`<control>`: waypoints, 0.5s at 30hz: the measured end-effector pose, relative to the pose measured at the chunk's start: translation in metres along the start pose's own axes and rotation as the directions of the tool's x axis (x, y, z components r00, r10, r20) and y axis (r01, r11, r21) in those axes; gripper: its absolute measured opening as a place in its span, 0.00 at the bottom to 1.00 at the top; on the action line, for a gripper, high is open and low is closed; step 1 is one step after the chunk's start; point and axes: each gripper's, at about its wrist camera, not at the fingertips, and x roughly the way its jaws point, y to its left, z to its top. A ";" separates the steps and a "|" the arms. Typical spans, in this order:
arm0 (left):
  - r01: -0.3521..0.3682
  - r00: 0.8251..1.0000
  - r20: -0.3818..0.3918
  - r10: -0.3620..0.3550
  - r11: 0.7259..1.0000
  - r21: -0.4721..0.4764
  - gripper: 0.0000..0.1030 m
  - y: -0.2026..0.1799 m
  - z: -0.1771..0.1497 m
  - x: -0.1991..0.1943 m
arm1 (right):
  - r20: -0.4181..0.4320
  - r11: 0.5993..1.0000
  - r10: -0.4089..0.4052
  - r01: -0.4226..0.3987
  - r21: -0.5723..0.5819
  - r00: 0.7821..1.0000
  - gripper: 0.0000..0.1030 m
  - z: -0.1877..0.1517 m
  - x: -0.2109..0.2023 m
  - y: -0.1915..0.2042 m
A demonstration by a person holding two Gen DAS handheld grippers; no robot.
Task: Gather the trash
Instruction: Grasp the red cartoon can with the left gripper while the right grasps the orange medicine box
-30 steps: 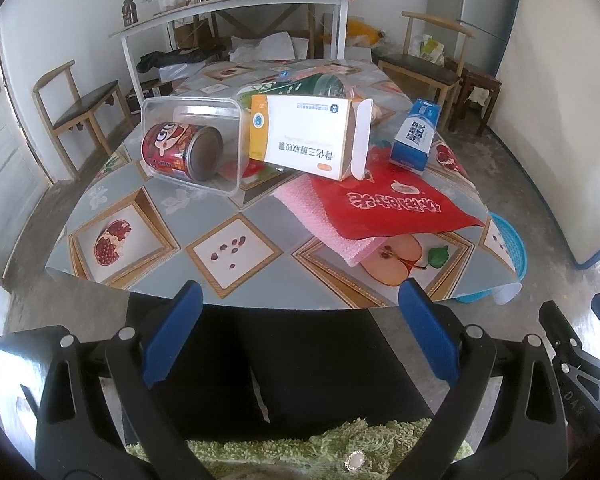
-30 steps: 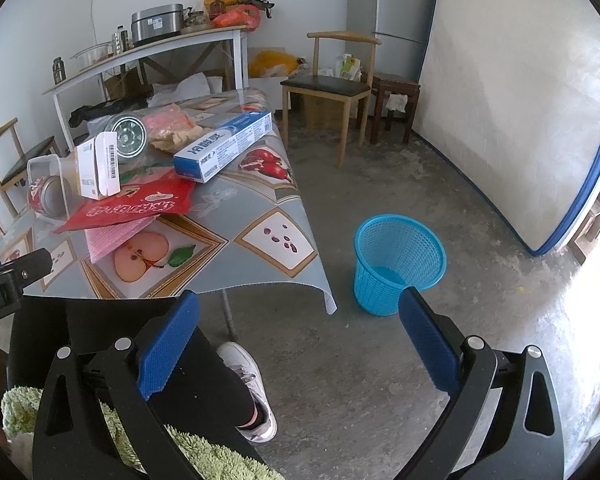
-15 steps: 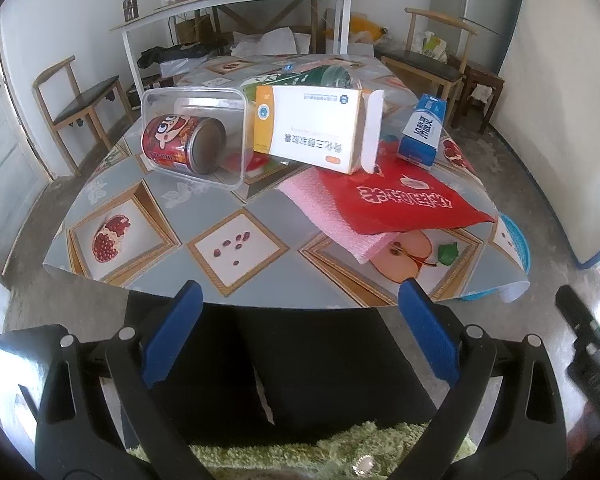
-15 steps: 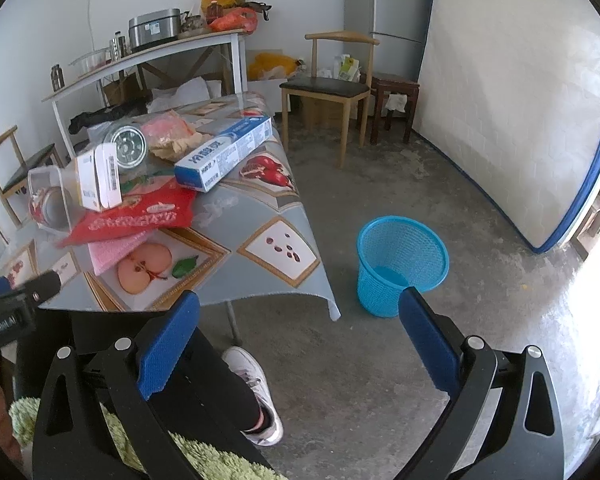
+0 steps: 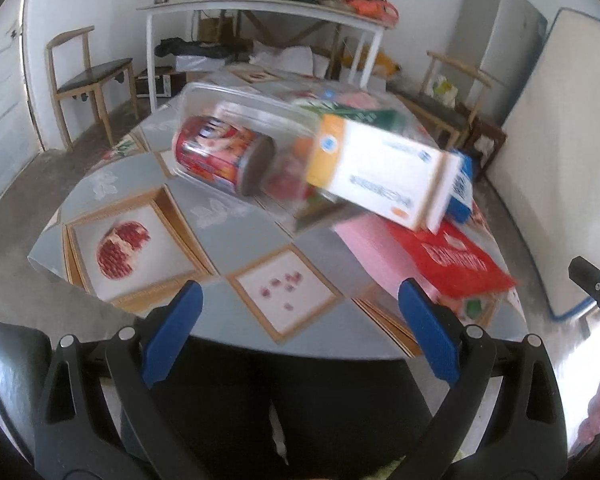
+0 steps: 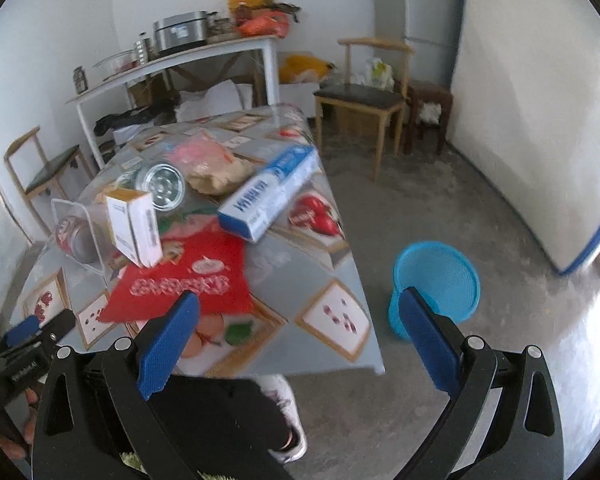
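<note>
On the counter [image 6: 300, 276]: trash spread over the fruit-patterned cloth, nothing held
Red packet [image 6: 188, 284]: flat near the near edge, over a pink sheet [image 5: 364, 240]
White-and-orange carton [image 5: 380, 172]: stands just behind the red packet, beside the clear tub
Clear tub [image 5: 236, 120]: on its side toward the left edge, a red can [image 5: 220, 156] lying inside
Blue-and-white box [image 6: 272, 196]: long, lying toward the right edge
Silver-ended can [image 6: 162, 186]: on its side behind the carton
Crumpled bag [image 6: 216, 172]: beside it, further back
Blue basket [image 6: 440, 280]: on the floor, right of the counter
Left gripper [image 5: 296, 324]: jaws wide apart, empty, short of the near edge
Right gripper [image 6: 298, 330]: jaws spread, empty, above the near right corner
</note>
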 end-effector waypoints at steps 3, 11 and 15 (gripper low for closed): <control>0.026 0.999 0.038 -0.025 0.999 -0.021 0.92 0.022 0.009 0.003 | 0.041 0.997 0.026 -0.023 -0.075 0.999 0.94 0.012 -0.002 0.017; 0.097 0.993 0.077 -0.090 0.991 -0.095 0.92 0.073 0.035 0.010 | 0.005 0.947 0.281 -0.276 -0.163 0.960 0.94 0.060 0.012 0.063; 0.130 0.991 0.048 -0.124 0.979 -0.158 0.92 0.094 0.041 0.016 | -0.143 0.893 0.411 -0.429 -0.136 0.900 0.94 0.082 0.045 0.085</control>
